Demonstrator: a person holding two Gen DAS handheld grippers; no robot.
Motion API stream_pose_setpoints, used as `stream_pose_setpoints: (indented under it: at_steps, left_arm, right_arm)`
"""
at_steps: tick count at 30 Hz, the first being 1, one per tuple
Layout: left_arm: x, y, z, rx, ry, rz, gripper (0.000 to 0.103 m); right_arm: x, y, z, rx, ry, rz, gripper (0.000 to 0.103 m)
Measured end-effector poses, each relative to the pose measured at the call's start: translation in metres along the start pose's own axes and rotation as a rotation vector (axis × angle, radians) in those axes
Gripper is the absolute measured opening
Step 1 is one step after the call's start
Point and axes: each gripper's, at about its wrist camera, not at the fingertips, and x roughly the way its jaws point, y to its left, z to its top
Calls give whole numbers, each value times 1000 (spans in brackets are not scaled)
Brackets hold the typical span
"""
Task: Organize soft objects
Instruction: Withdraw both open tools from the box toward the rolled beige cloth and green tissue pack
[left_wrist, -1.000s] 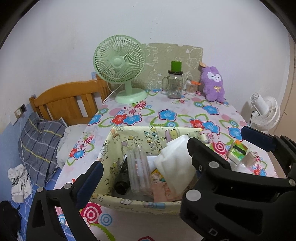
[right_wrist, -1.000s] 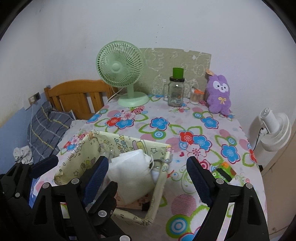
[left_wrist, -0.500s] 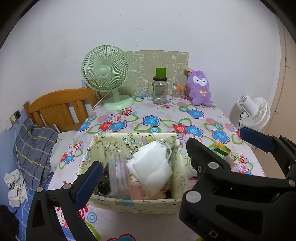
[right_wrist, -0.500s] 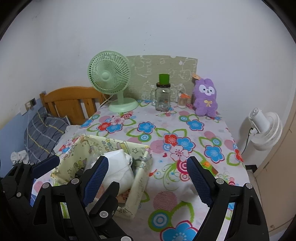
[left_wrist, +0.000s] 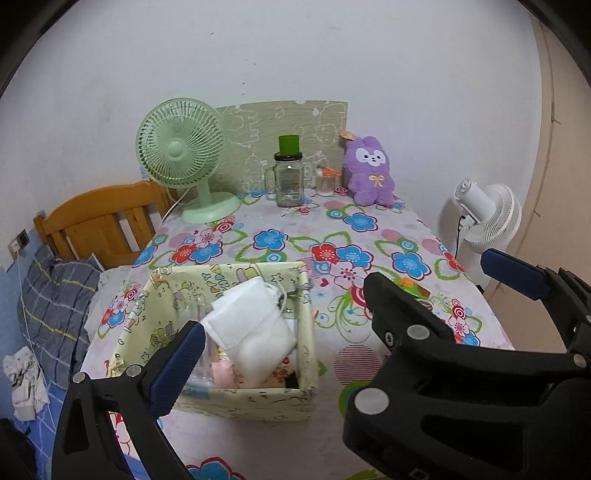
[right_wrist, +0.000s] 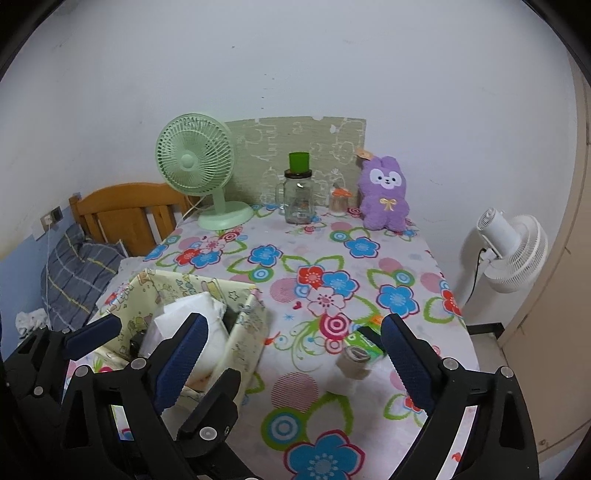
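A yellow printed fabric box (left_wrist: 236, 402) (right_wrist: 243, 332) stands near the front left of the flowered table (left_wrist: 369, 369). A white folded soft cloth (left_wrist: 251, 332) (right_wrist: 188, 310) sticks up out of it, beside clear bottles. A purple plush rabbit (left_wrist: 369, 173) (right_wrist: 384, 195) sits upright at the far edge by the wall. My left gripper (left_wrist: 288, 350) hangs open in front of the box, well short of it. My right gripper (right_wrist: 293, 319) (left_wrist: 430, 273) is beside it on the right, jaws opening, nothing between them. Its left finger crosses over the left gripper's right finger.
A green desk fan (left_wrist: 184, 155), a glass mug (left_wrist: 290, 181) topped with a green cup and a small orange-lidded jar (left_wrist: 327, 182) line the far edge. A small jar (right_wrist: 356, 358) and green carton (right_wrist: 364, 338) lie front right. A white floor fan (left_wrist: 487, 214) stands right, a wooden headboard (left_wrist: 99, 218) left.
Both grippers have drawn back from the box, which now looks smaller and further off. The small jar and carton have come into the right wrist view. The right jaws stand slightly wider.
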Motion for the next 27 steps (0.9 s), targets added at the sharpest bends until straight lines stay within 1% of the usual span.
stream_pose_setpoints:
  at_steps: [5,9,14,22,27]
  left_arm:
    - [2,-14,-3,10,2,-23,103]
    - [4,-25,-5,14,-1,-43,103]
    - [8,-35,-10,16,2,-70,103]
    - [16,-54,-23,25,14,-109,103]
    - [27,-67,-33,28,43,-129,103]
  right_arm:
    - [-2,-14,-7,12,3,-15,98]
    - [-4,-24,-12,23,2,-42,101]
    - [-6,-34,-19,28,-1,-59,102]
    - [-5,-52,-37,40,19,-73,102]
    - [1,-63,-48,40,30,-84,102]
